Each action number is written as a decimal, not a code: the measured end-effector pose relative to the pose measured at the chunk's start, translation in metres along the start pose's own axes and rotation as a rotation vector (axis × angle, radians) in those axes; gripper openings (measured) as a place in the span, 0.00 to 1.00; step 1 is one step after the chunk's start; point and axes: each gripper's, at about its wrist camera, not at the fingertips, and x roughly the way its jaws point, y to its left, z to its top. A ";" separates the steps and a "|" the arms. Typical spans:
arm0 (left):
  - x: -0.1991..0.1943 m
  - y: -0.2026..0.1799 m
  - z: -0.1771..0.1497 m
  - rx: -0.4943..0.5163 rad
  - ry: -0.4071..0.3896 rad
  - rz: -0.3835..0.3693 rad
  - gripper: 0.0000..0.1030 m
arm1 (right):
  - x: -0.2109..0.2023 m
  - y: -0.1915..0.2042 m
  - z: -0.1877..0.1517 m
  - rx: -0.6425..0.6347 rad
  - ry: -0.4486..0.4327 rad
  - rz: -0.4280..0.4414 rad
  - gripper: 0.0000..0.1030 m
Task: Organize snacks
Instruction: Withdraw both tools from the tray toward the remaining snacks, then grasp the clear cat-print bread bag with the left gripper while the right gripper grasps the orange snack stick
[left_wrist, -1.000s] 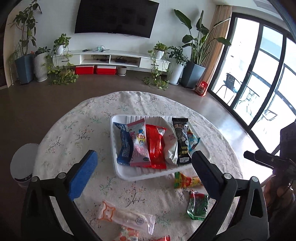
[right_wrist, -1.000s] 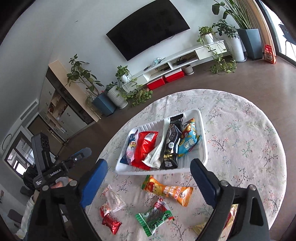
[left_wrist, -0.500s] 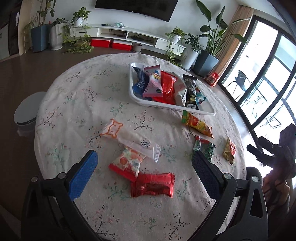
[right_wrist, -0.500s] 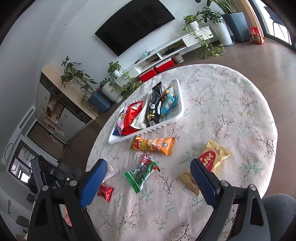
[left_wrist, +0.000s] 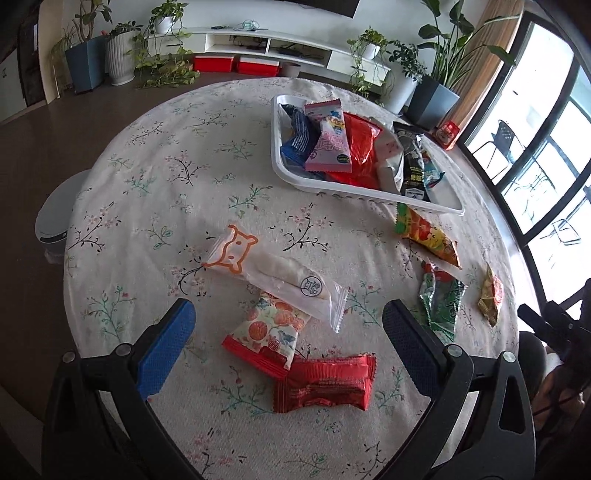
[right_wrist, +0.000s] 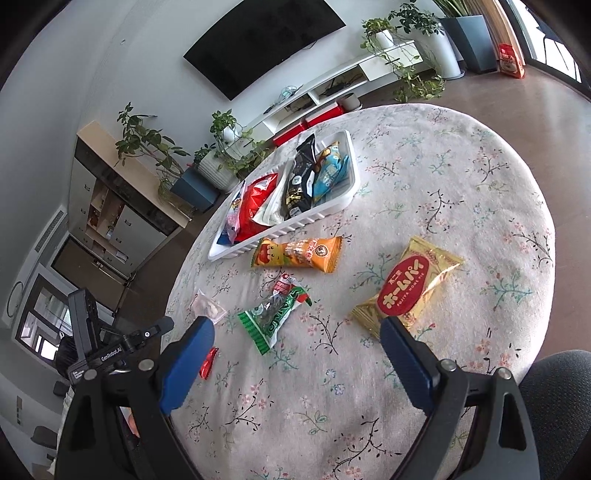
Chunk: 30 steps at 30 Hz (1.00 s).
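Red-trimmed, the orange-print packet (left_wrist: 267, 334) lies between your spread, empty left gripper (left_wrist: 288, 341) fingers, long axis slanting toward the tablecloth's near edge, nearer than your right gripper (right_wrist: 295, 360), likewise spread.

The left gripper (left_wrist: 288, 328) is hovering with jaws wide apart over the table (left_wrist: 155, 192). Between them a floral packet (left_wrist: 269, 334) is lying, touching a red packet (left_wrist: 325, 382) and tucked under a clear bun wrapper (left_wrist: 273, 275). The white tray (left_wrist: 317, 184) is holding several snacks.
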 end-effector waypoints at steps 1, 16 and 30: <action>0.006 0.000 0.004 0.004 0.010 0.009 1.00 | 0.000 -0.001 0.000 0.003 -0.001 -0.001 0.91; 0.078 -0.018 0.044 0.116 0.119 0.016 0.93 | 0.004 -0.014 0.001 0.031 0.002 -0.017 0.91; 0.093 -0.028 0.052 0.232 0.114 0.120 0.59 | 0.012 -0.010 -0.001 0.007 0.012 -0.047 0.91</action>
